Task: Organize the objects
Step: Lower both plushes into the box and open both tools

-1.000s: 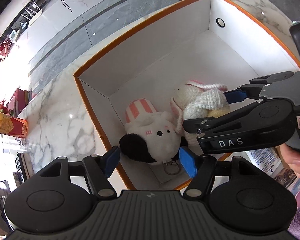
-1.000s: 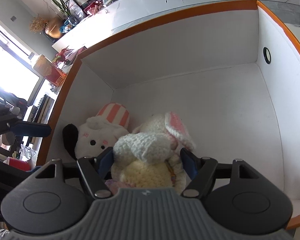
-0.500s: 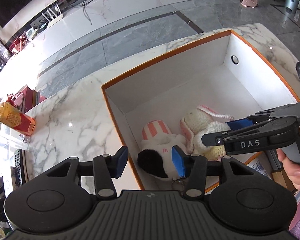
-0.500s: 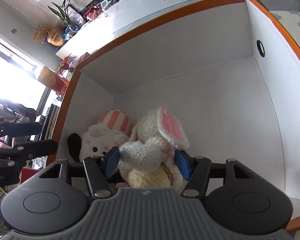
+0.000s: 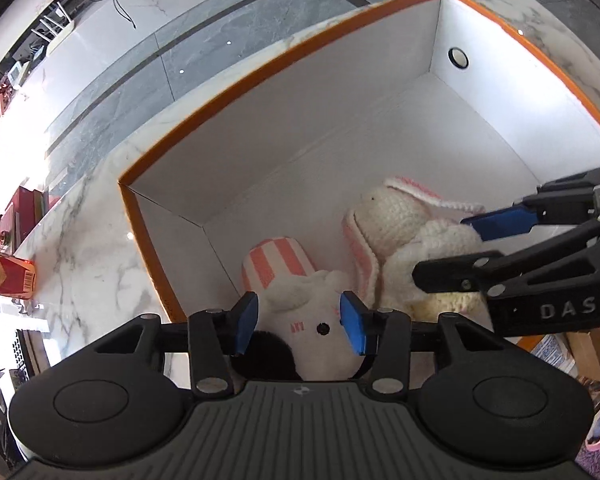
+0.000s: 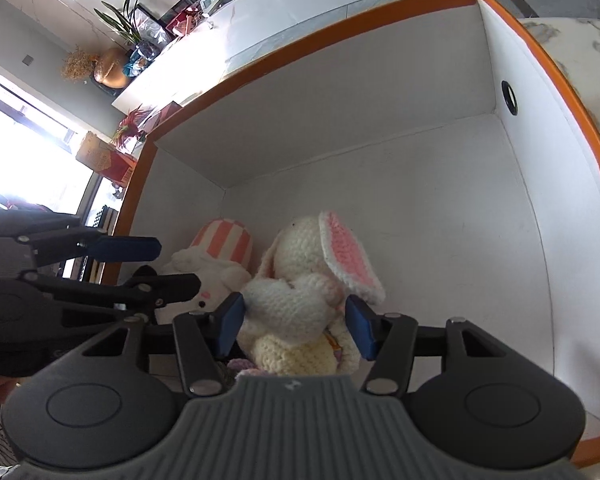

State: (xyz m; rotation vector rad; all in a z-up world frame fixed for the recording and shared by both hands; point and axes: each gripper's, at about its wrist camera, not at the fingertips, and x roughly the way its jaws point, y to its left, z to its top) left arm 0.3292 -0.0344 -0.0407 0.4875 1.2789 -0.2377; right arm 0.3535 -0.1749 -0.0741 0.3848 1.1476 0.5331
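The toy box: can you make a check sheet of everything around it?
Surface: marble counter under the white box with an orange rim.
Job's things: plush dog and crocheted bunny lie side by side in the box.
Clutter: red carton on the counter.
Grippers: left tool straddles the dog, right tool straddles the bunny; both have just been closing.
Cables: black cord on the far ledge.
Surroundings: potted plant, bright window.

Daylit, bright overall. Window at left of the right wrist view blown out to white — same overexposure along the left edge of the left wrist view. White box interior evenly lit; far wall shaded grey, right wall bright. Glossy floor carries specular spots. Strong fisheye curvature; corners vignetted black. Focus sharp — no motion blur.
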